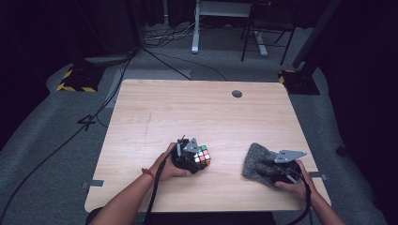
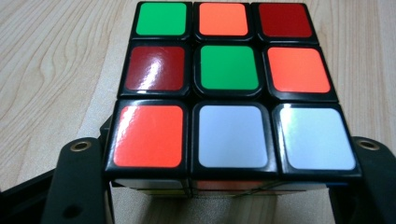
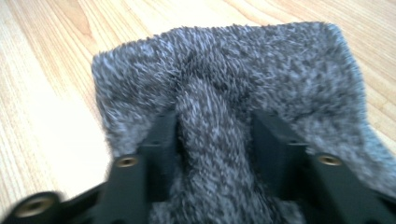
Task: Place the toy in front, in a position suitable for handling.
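Note:
A scrambled colour cube [image 1: 203, 156] rests on the wooden table [image 1: 187, 108] near its front middle. My left gripper [image 1: 190, 158] is shut on it from the left side. In the left gripper view the cube [image 2: 229, 88] shows green, orange, red and white stickers, and the black fingers [image 2: 77, 186] press its lower side faces. A fuzzy grey cloth [image 1: 257, 161] lies at the front right. My right gripper [image 1: 277, 172] is shut on its near part. In the right gripper view a ridge of cloth [image 3: 224, 70] is pinched between the fingers [image 3: 161, 140].
A dark round grommet [image 1: 237, 93] sits at the table's far edge. The table's front edge lies close under both forearms. Beyond the table, cables and desk legs [image 1: 195, 33] stand on grey floor.

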`<control>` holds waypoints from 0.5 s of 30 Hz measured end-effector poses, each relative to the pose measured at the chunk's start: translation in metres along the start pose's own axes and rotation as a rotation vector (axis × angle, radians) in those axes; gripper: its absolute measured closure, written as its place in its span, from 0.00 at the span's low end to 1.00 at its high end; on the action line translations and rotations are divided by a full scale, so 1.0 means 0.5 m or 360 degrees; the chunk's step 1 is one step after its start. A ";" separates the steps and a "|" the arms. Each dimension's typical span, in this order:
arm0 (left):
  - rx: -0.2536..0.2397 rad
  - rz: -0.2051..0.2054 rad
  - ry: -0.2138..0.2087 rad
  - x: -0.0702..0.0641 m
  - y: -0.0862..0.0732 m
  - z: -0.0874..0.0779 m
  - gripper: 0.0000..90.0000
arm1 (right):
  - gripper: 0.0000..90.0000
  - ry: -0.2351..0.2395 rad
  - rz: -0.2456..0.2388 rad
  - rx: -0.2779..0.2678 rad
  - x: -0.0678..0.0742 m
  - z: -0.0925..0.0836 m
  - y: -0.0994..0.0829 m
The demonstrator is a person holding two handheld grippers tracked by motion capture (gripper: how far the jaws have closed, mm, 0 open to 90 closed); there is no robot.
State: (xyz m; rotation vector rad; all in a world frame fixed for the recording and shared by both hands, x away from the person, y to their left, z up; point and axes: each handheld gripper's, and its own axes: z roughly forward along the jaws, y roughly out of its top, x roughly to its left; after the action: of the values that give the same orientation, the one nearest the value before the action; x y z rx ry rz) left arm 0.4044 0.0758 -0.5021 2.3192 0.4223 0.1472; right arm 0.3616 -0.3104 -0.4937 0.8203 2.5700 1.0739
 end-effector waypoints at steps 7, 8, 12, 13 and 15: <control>0.0004 0.0019 -0.0011 0.002 -0.001 -0.002 0.37 | 0.83 -0.0035 -0.0027 0.0036 -0.002 0.002 0.013; 0.0004 0.0027 -0.0020 0.003 -0.001 -0.002 0.37 | 0.84 -0.0038 -0.0029 0.0045 -0.003 0.002 0.017; 0.0012 0.0054 -0.0041 0.002 -0.001 -0.004 0.37 | 0.85 -0.0033 -0.0058 0.0044 -0.009 0.001 0.034; 0.0016 0.0068 -0.0050 0.002 -0.001 -0.004 0.37 | 0.86 -0.0027 -0.0062 0.0031 -0.011 -0.002 0.040; 0.0017 0.0066 -0.0052 0.001 0.000 -0.004 0.37 | 0.86 -0.0015 -0.0081 -0.0014 -0.019 -0.014 0.061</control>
State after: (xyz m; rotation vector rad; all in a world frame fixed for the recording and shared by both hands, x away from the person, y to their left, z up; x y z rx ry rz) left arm 0.4044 0.0771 -0.5009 2.3384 0.3598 0.1273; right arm 0.3785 -0.3026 -0.4671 0.7521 2.5618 1.0633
